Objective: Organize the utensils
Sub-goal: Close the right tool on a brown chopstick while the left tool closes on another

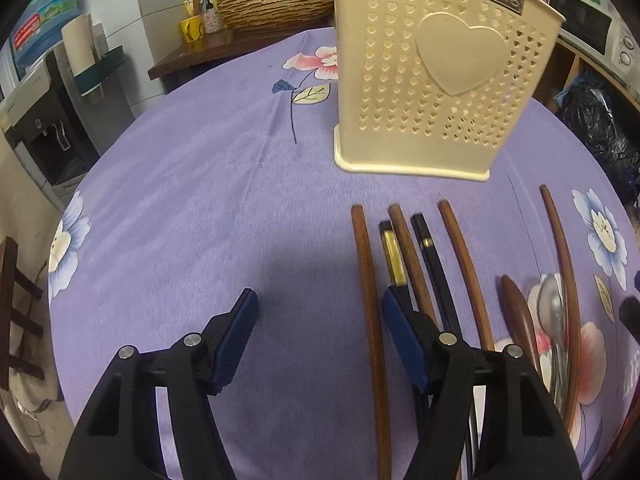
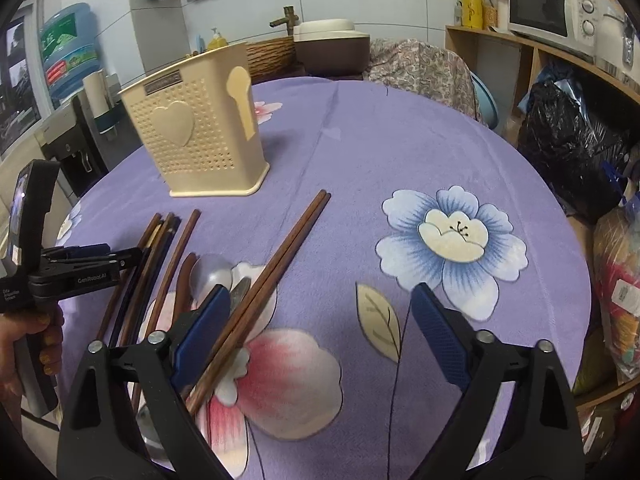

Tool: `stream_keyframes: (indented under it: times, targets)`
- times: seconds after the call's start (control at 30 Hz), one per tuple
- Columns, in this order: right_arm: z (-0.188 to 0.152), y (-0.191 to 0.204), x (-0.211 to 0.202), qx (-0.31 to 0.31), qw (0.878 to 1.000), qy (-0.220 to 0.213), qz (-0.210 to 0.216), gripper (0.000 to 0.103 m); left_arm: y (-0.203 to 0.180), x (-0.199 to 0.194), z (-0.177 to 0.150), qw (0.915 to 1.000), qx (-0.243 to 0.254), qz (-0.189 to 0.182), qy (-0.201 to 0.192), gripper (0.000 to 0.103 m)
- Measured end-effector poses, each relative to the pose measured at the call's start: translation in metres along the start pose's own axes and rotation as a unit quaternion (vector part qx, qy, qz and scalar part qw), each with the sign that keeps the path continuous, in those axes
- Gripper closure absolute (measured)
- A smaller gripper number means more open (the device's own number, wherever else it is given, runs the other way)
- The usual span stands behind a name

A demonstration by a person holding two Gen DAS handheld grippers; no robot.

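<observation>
Lying loose on the purple-clothed worktop point(image 1: 208, 184) in front of the cream holder point(image 1: 436, 76): brown and black chopsticks point(image 1: 366, 280), spoons point(image 2: 211, 270). Left hand-held gripper point(image 1: 318, 308) wide open, empty. Right hand-held gripper point(image 2: 320, 300) wide open, empty, beside paired chopsticks point(image 2: 280, 264).

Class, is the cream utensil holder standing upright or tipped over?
Upright: the holder rests on its flat base on the purple cloth, open end up.
</observation>
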State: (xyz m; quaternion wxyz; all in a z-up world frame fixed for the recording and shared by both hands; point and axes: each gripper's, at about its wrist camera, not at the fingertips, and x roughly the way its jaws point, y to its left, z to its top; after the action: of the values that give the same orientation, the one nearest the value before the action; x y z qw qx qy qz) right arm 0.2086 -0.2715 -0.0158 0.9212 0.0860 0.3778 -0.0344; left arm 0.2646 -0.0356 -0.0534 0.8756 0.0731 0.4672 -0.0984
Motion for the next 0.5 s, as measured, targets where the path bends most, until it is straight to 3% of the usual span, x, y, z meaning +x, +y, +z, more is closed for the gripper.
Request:
stream_keyframes:
  times: [0.1,0.2,0.3,0.5]
  targets:
    - [0.019,-0.007,0.026,0.036,0.999,0.035,0.004,0.042,0.000,0.005,0.009,1.0000,0.001,-0.002,0.007,0.042]
    - [0.034,-0.012,0.052,0.073,0.994,0.076,0.027,0.050,-0.002,0.008,0.014,0.9999,0.005,-0.004,0.010,0.046]
    - [0.041,-0.012,0.072,0.086,0.991,0.101,0.016,0.058,-0.003,0.010,0.018,0.9999,0.008,-0.004,0.008,0.047]
    - [0.048,0.002,0.084,0.051,0.993,0.109,-0.007,0.059,-0.003,0.009,0.017,0.9999,0.010,-0.007,0.005,0.047]
